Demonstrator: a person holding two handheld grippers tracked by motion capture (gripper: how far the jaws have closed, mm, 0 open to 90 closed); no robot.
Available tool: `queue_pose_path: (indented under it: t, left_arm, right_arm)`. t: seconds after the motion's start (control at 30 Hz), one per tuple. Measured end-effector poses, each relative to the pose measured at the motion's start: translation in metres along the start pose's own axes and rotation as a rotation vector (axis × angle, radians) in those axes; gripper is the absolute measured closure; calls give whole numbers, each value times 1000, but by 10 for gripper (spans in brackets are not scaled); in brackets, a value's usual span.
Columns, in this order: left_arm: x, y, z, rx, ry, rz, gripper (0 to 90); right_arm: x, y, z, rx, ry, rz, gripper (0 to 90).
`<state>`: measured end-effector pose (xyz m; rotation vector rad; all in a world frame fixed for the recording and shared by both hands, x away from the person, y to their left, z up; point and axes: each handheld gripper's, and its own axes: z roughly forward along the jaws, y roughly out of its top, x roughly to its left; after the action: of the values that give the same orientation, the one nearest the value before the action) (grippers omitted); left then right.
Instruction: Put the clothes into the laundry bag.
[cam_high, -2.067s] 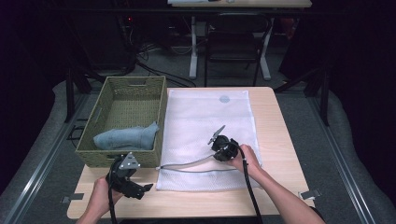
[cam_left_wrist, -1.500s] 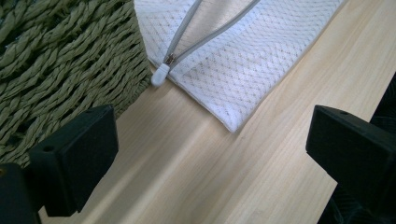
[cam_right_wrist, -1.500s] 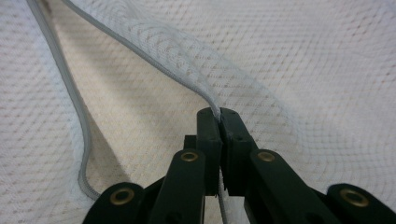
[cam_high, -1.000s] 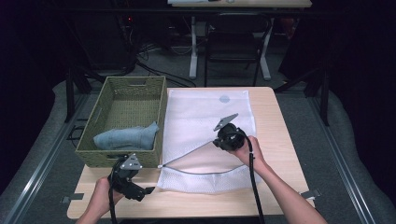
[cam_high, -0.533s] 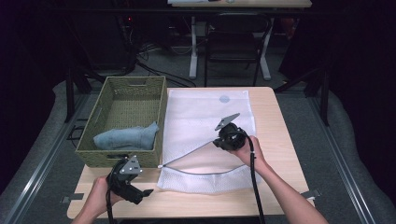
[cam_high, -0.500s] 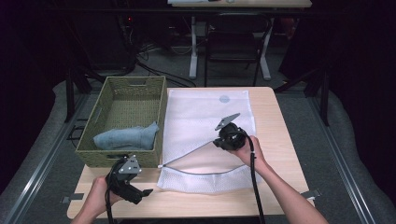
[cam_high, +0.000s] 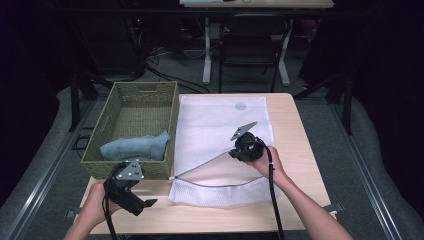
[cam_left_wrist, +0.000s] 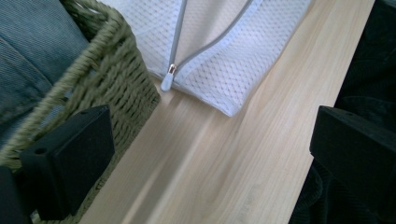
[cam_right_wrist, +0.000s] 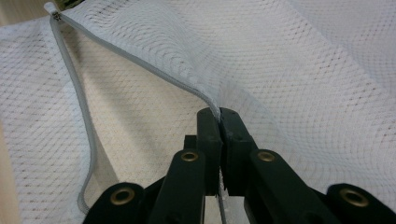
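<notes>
My right gripper (cam_right_wrist: 219, 116) has its jaws pressed together on the upper edge of the white mesh laundry bag (cam_high: 220, 125), pinching the mesh right at the grey zipper (cam_right_wrist: 135, 65); from the right gripper view I see the zipper tape running up and away from the jaws to the far corner of the opening, with the lower tape curving down the left side, so the mouth of the bag stands lifted and gaping; in the high view that same gripper (cam_high: 239, 150) sits over the middle of the bag, held by the person's right hand (cam_high: 265, 162), its cable trailing back along the forearm. My left gripper (cam_left_wrist: 210, 163) has its jaws standing wide apart with nothing between them but bare wood; it hangs low over the near left part of the table (cam_high: 295, 130), just beside the near corner of the woven basket (cam_high: 135, 107); in the high view I see it (cam_high: 142, 202) in the left hand (cam_high: 95, 205), in front of the basket's near wall. From the left gripper view, the zipper pull (cam_left_wrist: 168, 79) lies at the bag's near left corner, close to the basket's edge, resting on the tabletop. The bag itself lies flat across the middle of the table, touching the basket's right wall; inside the basket lies a folded blue-grey denim garment (cam_high: 135, 146), towards the near end.
</notes>
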<state>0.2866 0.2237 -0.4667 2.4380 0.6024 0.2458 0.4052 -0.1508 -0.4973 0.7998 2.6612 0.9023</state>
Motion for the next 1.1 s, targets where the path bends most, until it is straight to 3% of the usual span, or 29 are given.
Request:
queue_pose_path:
  t: [0.17, 0.63, 0.7, 0.77, 0.9, 0.93, 1.1]
  left_arm:
    - [5, 7, -5, 4, 12, 10, 3]
    - [25, 43, -32, 25, 34, 112, 1]
    - [31, 49, -34, 30, 36, 123, 1]
    - [41, 53, -38, -5, -8, 113, 1]
    - [50, 59, -39, 6, -7, 124, 0]
    - [56, 63, -39, 29, -12, 141, 0]
    - [72, 69, -38, 34, -20, 139, 0]
  right_arm:
    - [0, -1, -1, -1, -2, 2, 877]
    - [0, -2, -2, 2, 0, -7, 878]
    - [0, -2, -1, 3, 1, -5, 878]
    - [1, -2, -2, 6, -2, -5, 878]
    - [2, -2, -2, 2, 0, -7, 878]
    - [2, -2, -2, 3, 0, -11, 878]
    - [2, -2, -2, 3, 0, -12, 878]
